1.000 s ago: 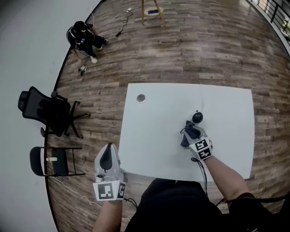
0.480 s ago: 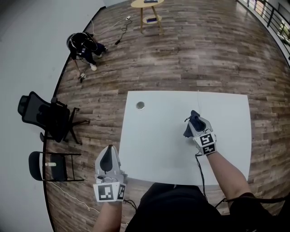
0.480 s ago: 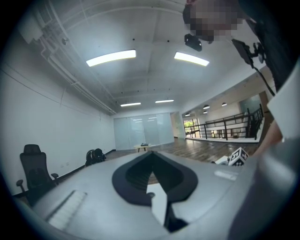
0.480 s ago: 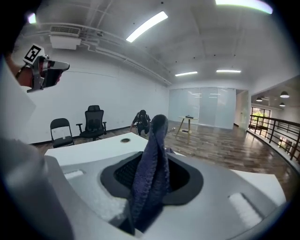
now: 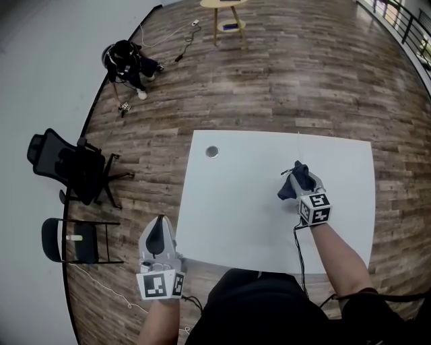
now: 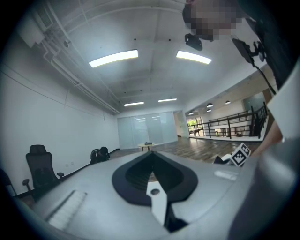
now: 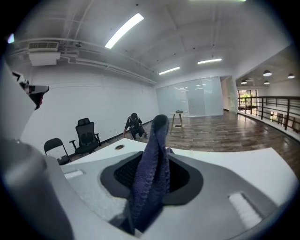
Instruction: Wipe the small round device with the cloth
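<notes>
My right gripper (image 5: 300, 182) is over the right half of the white table (image 5: 236, 202), shut on a dark blue cloth (image 5: 293, 184). The cloth bunches between the jaws and sticks out past the tips. In the right gripper view the cloth (image 7: 150, 187) stands up from the shut right gripper (image 7: 157, 154). The small round device does not show in any view; the cloth and gripper cover the spot where it sat. A thin cable (image 5: 298, 147) runs from the table's far edge toward that spot. My left gripper (image 5: 157, 241) hangs shut and holds nothing, off the table's front left corner; its left gripper (image 6: 151, 157) view looks level across the room.
A round grommet hole (image 5: 212, 151) sits near the table's far left corner. On the wood floor to the left stand an office chair (image 5: 67, 165) and a folding chair (image 5: 67, 239). A person (image 5: 124, 57) crouches far back; a small round table (image 5: 225, 10) stands beyond.
The right gripper has moved away from me with the cloth, onto the spot where the round device showed a second ago; the device is now covered. The left gripper has stayed put.
</notes>
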The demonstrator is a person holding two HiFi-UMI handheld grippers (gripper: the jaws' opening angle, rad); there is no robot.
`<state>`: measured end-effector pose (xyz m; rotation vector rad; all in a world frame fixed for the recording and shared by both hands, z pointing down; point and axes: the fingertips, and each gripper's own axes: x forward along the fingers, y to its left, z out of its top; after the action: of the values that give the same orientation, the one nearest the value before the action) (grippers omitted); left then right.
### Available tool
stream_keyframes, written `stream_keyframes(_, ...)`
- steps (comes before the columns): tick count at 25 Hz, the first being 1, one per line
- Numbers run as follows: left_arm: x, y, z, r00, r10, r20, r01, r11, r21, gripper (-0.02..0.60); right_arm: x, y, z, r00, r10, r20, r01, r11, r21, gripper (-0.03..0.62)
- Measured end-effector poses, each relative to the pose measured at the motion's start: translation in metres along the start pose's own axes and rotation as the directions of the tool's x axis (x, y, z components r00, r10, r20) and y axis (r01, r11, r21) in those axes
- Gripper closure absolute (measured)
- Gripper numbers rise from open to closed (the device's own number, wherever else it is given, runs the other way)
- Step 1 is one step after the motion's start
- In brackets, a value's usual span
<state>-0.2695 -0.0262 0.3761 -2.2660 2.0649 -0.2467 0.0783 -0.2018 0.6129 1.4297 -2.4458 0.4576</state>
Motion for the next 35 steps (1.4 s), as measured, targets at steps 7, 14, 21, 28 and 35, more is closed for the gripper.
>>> stream_keyframes(7,-0.005,-0.004,-0.006,1.0,-0.004,-0.016,0.004,1.0,-0.002,0.575,-0.002,-0.012,-0.001,1.0,-0.004,0.01,0.003,0.994,0.111,0.474)
stream_keyframes(14,-0.004,-0.006,-0.005,1.0,-0.017,-0.017,0.017,1.0,-0.001,0.575,-0.009,-0.025,-0.006,0.999,-0.042,0.021,0.037,0.982,0.184,0.474)
stream_keyframes(21,-0.002,-0.015,-0.007,0.999,-0.04,-0.022,0.04,0.999,0.005,0.575,-0.019,-0.032,-0.018,0.997,-0.07,0.022,0.064,0.975,0.213,0.474)
stream_keyframes(28,0.001,-0.017,-0.004,0.998,-0.05,-0.023,0.051,0.999,0.015,0.575,-0.022,-0.039,-0.051,0.993,-0.097,-0.064,0.108,0.971,0.211,0.476)
stream_keyframes(35,0.0,-0.018,-0.007,0.997,-0.059,-0.045,0.06,0.998,0.028,0.575,-0.026,-0.023,-0.11,0.977,-0.086,-0.197,0.131,0.964,0.231,0.476)
